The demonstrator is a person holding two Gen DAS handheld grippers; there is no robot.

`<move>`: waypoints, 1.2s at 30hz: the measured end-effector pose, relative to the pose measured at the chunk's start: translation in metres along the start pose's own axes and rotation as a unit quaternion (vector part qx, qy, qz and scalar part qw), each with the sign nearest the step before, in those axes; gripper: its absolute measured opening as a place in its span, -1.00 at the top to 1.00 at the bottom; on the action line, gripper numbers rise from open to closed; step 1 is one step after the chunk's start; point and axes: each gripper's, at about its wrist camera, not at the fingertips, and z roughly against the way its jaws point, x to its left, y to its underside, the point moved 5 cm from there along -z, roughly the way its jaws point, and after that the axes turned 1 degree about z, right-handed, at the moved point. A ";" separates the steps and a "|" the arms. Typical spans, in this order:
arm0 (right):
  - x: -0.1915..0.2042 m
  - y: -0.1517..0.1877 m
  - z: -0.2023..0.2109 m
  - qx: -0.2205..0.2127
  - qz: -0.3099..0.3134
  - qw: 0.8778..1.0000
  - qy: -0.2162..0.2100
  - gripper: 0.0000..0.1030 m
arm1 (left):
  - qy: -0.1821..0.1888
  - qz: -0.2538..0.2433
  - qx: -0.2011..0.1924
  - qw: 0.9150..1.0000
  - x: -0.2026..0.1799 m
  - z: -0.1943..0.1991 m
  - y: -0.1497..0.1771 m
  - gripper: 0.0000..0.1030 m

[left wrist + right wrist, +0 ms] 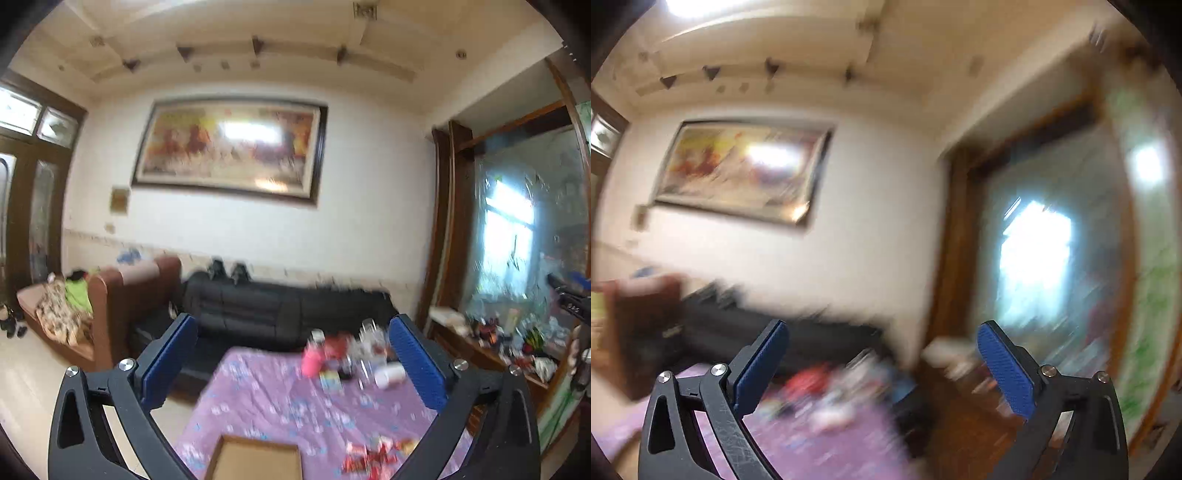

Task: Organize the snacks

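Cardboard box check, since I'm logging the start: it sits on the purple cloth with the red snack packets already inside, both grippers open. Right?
Not quite. In the left wrist view the red snack packets lie on the purple cloth beside the cardboard box, not inside. Both grippers, left and right, are open.

The tablecloth is purple with little pale flowers. The snack packets are red. One sofa is black, one armchair brown. The box is tan.
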 end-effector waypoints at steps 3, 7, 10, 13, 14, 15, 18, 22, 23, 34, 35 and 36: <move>0.031 0.081 -0.053 0.108 -0.019 0.990 -0.086 -0.98 | 0.023 -0.005 0.057 0.998 -0.001 -0.024 0.039 -1.00; 0.077 0.207 -0.089 0.219 -0.043 0.967 -0.125 -0.55 | 0.054 -0.015 0.117 0.991 -0.005 -0.060 0.110 -1.00; 0.127 0.301 -0.119 0.329 -0.063 0.927 -0.172 0.05 | 0.068 -0.027 0.152 0.986 -0.002 -0.079 0.156 -1.00; 0.163 0.361 -0.142 0.383 -0.066 0.901 -0.195 0.09 | 0.070 -0.040 0.175 0.981 0.010 -0.086 0.190 -1.00; 0.174 0.374 -0.148 0.389 -0.061 0.898 -0.197 0.09 | 0.070 -0.040 0.181 0.980 0.016 -0.086 0.198 -1.00; 0.187 0.382 -0.156 0.395 -0.059 0.895 -0.199 0.09 | 0.069 -0.037 0.188 0.979 0.024 -0.089 0.205 -1.00; 0.223 0.401 -0.187 0.421 -0.059 0.881 -0.207 0.22 | 0.075 0.003 0.209 0.975 0.054 -0.098 0.219 -1.00; 0.258 0.425 -0.224 0.461 -0.079 0.859 -0.209 0.27 | 0.055 0.062 0.225 0.971 0.085 -0.112 0.234 -1.00; 0.263 0.427 -0.225 0.469 -0.077 0.855 -0.208 0.27 | 0.053 0.070 0.228 0.970 0.088 -0.113 0.238 -1.00; 0.212 0.405 -0.173 0.452 -0.126 0.815 -0.341 0.18 | 0.064 0.085 0.296 0.949 0.031 -0.158 0.298 -1.00; 0.198 0.406 -0.171 0.447 -0.129 0.820 -0.333 0.15 | 0.071 0.083 0.306 0.946 0.019 -0.166 0.305 -1.00; 0.182 0.408 -0.168 0.443 -0.127 0.828 -0.319 0.16 | 0.077 0.079 0.316 0.942 0.005 -0.175 0.315 -1.00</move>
